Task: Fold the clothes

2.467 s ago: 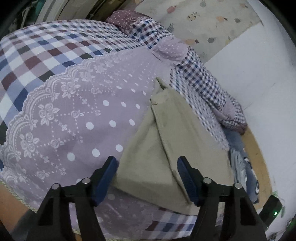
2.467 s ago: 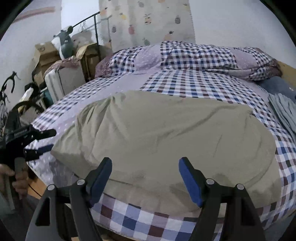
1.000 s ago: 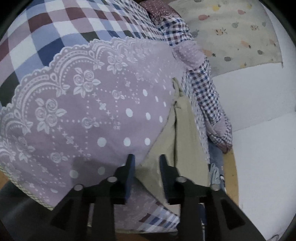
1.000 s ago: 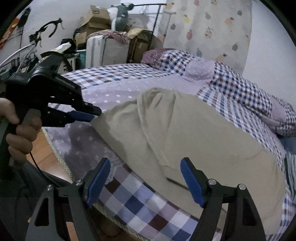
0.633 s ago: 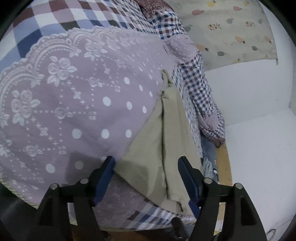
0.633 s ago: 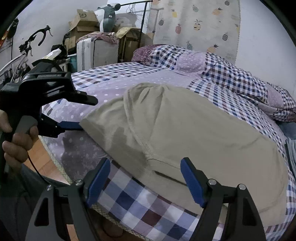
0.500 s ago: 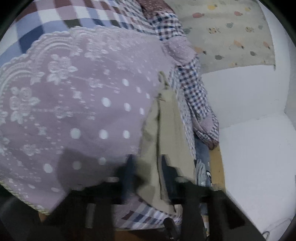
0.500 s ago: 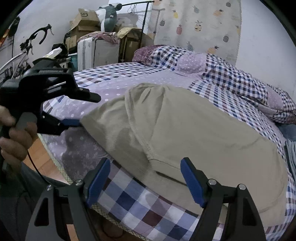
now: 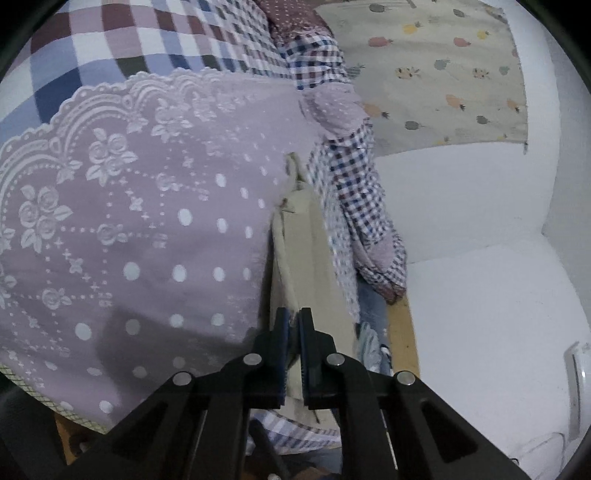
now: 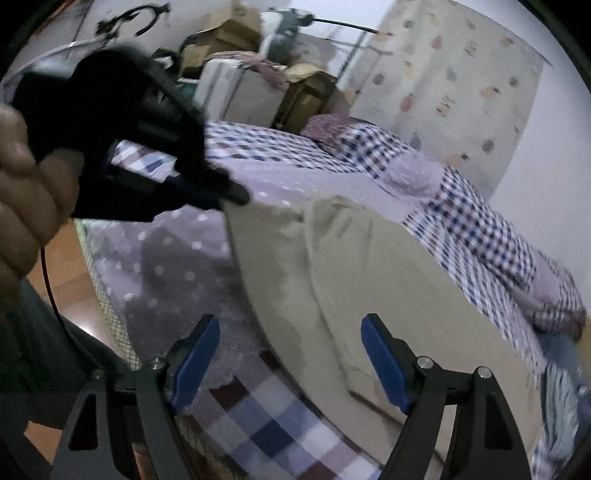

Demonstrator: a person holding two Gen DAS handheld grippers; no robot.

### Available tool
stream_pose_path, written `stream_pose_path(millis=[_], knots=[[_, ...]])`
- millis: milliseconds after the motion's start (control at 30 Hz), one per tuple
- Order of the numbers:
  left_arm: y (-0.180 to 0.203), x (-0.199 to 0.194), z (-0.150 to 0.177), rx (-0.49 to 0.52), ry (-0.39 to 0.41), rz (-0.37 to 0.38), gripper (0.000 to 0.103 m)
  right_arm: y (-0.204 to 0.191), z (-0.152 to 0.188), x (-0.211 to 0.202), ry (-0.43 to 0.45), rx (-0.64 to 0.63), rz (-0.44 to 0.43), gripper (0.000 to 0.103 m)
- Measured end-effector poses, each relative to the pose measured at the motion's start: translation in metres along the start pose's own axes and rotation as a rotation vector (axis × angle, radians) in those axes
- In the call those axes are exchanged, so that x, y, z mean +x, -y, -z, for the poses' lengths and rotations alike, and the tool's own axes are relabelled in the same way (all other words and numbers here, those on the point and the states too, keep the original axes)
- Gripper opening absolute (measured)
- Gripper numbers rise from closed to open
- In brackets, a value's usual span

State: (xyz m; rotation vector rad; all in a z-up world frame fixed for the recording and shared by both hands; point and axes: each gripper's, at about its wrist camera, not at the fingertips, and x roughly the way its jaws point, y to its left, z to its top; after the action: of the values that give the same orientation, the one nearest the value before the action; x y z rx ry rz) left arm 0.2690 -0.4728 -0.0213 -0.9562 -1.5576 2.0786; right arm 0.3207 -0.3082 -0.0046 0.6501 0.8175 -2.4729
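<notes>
Bedroom — checked and lilac bedspread, white wall at its far side.
My left gripper pinches the beige garment at its near corner; my right gripper hangs spread over its near edge — boxes behind.

A: What stays unclear near the khaki garment?

B: Its corner disappears between the pinched fingers of the left gripper. The gripper's blurred body covers the bedspread beyond that corner.

A: And further off?

B: The striped cloth past the garment's far end is smeared and cut off. The boxes behind the bed are too blurred to identify.
</notes>
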Motion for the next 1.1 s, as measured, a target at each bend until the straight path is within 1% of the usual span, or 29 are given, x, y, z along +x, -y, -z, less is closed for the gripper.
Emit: stream_pose_path(millis=[133, 300, 433, 500, 533, 567, 700, 733, 767, 800, 833, 867, 900, 967, 1100], knots=[[0.002, -0.001, -0.003, -0.005, -0.002, 0.028, 0.004, -0.008, -0.015, 0.015, 0.02, -0.014, 0.034, 0.083], [0.003, -0.008, -0.005, -0.008, -0.006, 0.065, 0.004, -0.002, -0.034, 0.04, 0.007, 0.014, 0.091, 0.083], [0.004, -0.005, -0.008, -0.006, -0.013, 0.083, 0.004, 0.006, -0.047, 0.054, 0.003, 0.038, 0.127, 0.082], [0.005, -0.004, -0.009, -0.005, -0.017, 0.09, 0.004, 0.009, -0.052, 0.059, -0.001, 0.042, 0.143, 0.079], [0.005, -0.004, -0.009, -0.005, -0.019, 0.094, 0.004, 0.011, -0.054, 0.063, -0.006, 0.043, 0.151, 0.071], [0.006, -0.003, -0.01, -0.001, -0.02, 0.093, 0.004, 0.013, -0.057, 0.068, -0.02, 0.049, 0.158, 0.055], [0.011, 0.001, -0.018, 0.033, -0.021, 0.057, 0.004, 0.021, -0.061, 0.082, -0.066, 0.068, 0.145, 0.03], [0.011, 0.002, -0.02, 0.038, -0.024, 0.051, 0.005, 0.022, -0.063, 0.086, -0.078, 0.073, 0.141, 0.013], [0.013, 0.004, -0.023, 0.043, -0.025, 0.043, 0.013, 0.024, -0.064, 0.089, -0.089, 0.078, 0.138, 0.003], [0.013, 0.005, -0.026, 0.043, -0.022, 0.04, 0.03, 0.026, -0.064, 0.087, -0.085, 0.085, 0.128, 0.003], [0.014, 0.007, -0.029, 0.042, -0.019, 0.038, 0.041, 0.028, -0.064, 0.085, -0.082, 0.091, 0.119, 0.003], [0.014, 0.009, -0.032, 0.041, -0.015, 0.037, 0.063, 0.029, -0.064, 0.083, -0.079, 0.098, 0.109, 0.003], [0.015, 0.012, -0.035, 0.042, -0.015, 0.035, 0.075, 0.031, -0.064, 0.082, -0.076, 0.105, 0.1, 0.003], [0.017, 0.02, -0.043, 0.043, -0.014, 0.032, 0.079, 0.034, -0.064, 0.078, -0.069, 0.118, 0.081, 0.003], [0.018, 0.051, -0.067, 0.044, -0.072, 0.022, 0.08, 0.045, -0.067, 0.07, -0.064, 0.16, 0.05, 0.003]])
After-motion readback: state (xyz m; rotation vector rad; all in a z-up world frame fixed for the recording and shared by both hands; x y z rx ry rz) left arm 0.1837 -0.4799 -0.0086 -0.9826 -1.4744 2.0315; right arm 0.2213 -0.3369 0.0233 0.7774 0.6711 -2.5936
